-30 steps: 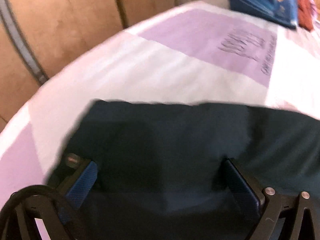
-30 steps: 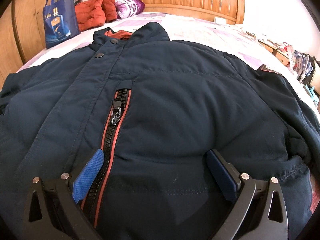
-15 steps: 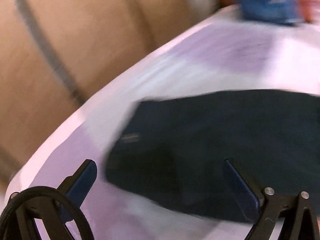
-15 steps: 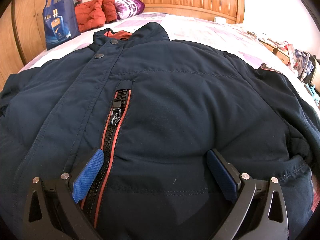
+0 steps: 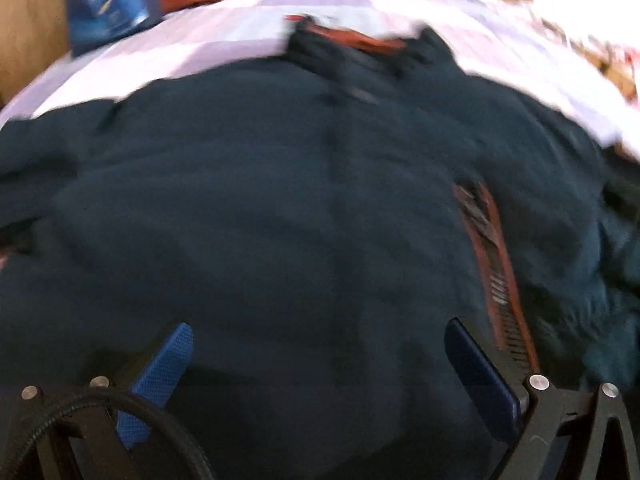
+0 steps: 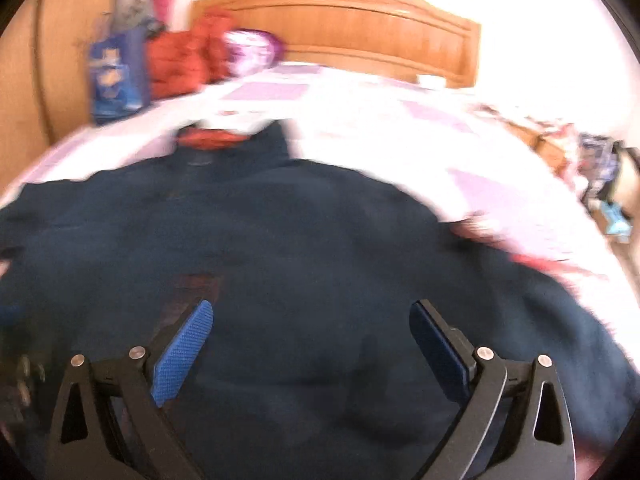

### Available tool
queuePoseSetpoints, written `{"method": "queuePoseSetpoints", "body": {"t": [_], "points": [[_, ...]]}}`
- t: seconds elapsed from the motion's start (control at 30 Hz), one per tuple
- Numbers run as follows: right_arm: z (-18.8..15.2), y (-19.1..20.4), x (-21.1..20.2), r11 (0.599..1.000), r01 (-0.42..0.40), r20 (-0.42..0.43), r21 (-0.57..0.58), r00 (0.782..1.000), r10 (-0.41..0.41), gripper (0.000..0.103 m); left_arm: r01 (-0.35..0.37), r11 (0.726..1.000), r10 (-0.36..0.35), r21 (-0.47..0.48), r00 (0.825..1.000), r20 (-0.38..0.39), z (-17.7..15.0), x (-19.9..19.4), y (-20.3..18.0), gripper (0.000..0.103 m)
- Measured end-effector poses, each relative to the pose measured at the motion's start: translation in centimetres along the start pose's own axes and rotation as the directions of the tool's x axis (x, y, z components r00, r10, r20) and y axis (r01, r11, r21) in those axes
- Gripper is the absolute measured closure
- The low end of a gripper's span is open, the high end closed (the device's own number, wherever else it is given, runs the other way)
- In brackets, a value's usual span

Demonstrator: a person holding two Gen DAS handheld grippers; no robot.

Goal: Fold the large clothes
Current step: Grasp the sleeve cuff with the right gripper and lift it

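**Jacket flat on the bed, collar toward the headboard**

The dark navy jacket fills the lower frame, its long axis running from bottom up to the collar at upper centre, zipper along it. Left gripper and right gripper hover over it, fingers spread, holding nothing. Bed beneath; blue bag upper left.

We see 1 dark navy jacket spread front-up across the bed, its orange-edged zipper partly open.
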State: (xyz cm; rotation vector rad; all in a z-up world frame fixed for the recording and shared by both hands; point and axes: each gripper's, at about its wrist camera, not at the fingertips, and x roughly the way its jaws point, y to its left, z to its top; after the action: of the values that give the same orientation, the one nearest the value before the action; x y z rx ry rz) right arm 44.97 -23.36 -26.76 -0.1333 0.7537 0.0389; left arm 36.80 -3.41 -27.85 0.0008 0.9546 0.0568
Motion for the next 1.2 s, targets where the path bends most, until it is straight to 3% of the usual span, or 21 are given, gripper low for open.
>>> {"method": "queuePoseSetpoints", "body": {"t": [0.07,0.1,0.17,0.2,0.27,0.33,0.4,0.5,0.57,0.63,0.7,0.77,0.83,0.93,1.0,1.03,1.13,1.2], "points": [[-1.0,-5.3,2.9,0.990,0.141,-0.143,-0.028,0.979,-0.144,0.002,-0.072,0.994,0.072,0.084,0.997,-0.005,-0.9,1.1,-3.0,0.000],[-2.3,-8.8,3.9,0.986,0.169,-0.210,-0.001,0.963,-0.166,0.001,-0.086,0.993,0.083,0.086,0.996,0.037,-0.9,0.6,-2.8,0.000],[-5.4,-17.0,2.6,0.981,0.097,-0.209,0.170,0.976,-0.060,0.001,-0.049,0.997,0.048,0.052,0.998,0.031,-0.8,0.3,-1.6,0.000],[-7.2,-20.2,1.6,0.968,0.163,-0.230,0.192,0.966,-0.117,0.001,-0.019,0.999,0.018,0.029,1.000,0.019,-0.4,0.5,-0.9,0.000],[-10.8,-24.7,-0.5,0.964,0.155,-0.234,0.216,0.967,-0.103,0.001,0.003,1.000,-0.003,0.014,1.000,0.008,-0.1,1.0,-0.5,0.000],[-13.8,-27.4,-2.8,0.962,0.213,-0.252,0.173,0.953,-0.166,0.001,-0.026,0.999,0.025,0.034,0.999,0.020,-0.5,1.1,-1.6,0.000],[-15.9,-29.8,-4.9,0.946,0.211,-0.250,0.247,0.957,-0.148,0.001,-0.046,0.998,0.045,0.046,0.998,0.034,-0.9,1.0,-2.0,0.000],[-15.7,-29.6,-6.7,0.946,0.244,-0.216,0.216,0.956,-0.197,0.001,-0.052,0.998,0.050,0.048,0.998,0.038,-1.5,1.3,-2.1,0.000],[-13.7,-29.4,-7.1,0.945,0.191,-0.145,0.266,0.977,-0.157,0.001,-0.059,0.997,0.057,0.054,0.997,0.042,-1.7,1.3,-2.2,0.000],[-11.3,-28.9,-6.2,0.946,0.195,-0.108,0.258,0.979,-0.172,0.001,-0.069,0.996,0.066,0.059,0.997,0.047,-1.6,1.4,-2.3,0.000],[-10.0,-28.5,-3.6,0.950,0.247,-0.179,0.189,0.960,-0.214,0.001,-0.074,0.995,0.071,0.062,0.996,0.049,-1.6,1.3,-2.4,0.000],[-10.0,-29.3,-2.2,0.962,0.223,-0.214,0.157,0.959,-0.188,0.001,-0.082,0.994,0.078,0.068,0.996,0.051,-1.5,1.3,-2.5,0.000],[-11.5,-31.7,-2.2,0.957,0.231,-0.244,0.178,0.952,-0.184,0.001,-0.090,0.993,0.086,0.074,0.995,0.054,-1.5,1.2,-2.6,0.000],[-15.5,-36.6,-5.2,0.916,0.216,-0.242,0.339,0.961,-0.137,0.001,-0.088,0.994,0.084,0.071,0.995,0.053,-1.4,1.3,-2.5,0.000],[-17.6,-37.5,-7.2,0.917,0.265,-0.258,0.299,0.947,-0.190,0.001,-0.090,0.993,0.086,0.072,0.995,0.053,-1.4,1.3,-2.6,0.000],[-18.8,-38.3,-8.4,0.905,0.321,-0.285,0.278,0.928,-0.241,0.001,-0.091,0.993,0.087,0.073,0.995,0.054,-1.4,1.3,-2.6,0.000],[-21.0,-40.8,-11.9,0.860,0.375,-0.299,0.345,0.913,-0.278,0.001,-0.089,0.993,0.085,0.072,0.995,0.053,-1.4,1.3,-2.5,0.000],[-22.6,-42.3,-14.3,0.809,0.447,-0.324,0.381,0.885,-0.336,0.001,-0.088,0.994,0.085,0.071,0.995,0.053,-1.3,1.4,-2.5,0.000]]}}
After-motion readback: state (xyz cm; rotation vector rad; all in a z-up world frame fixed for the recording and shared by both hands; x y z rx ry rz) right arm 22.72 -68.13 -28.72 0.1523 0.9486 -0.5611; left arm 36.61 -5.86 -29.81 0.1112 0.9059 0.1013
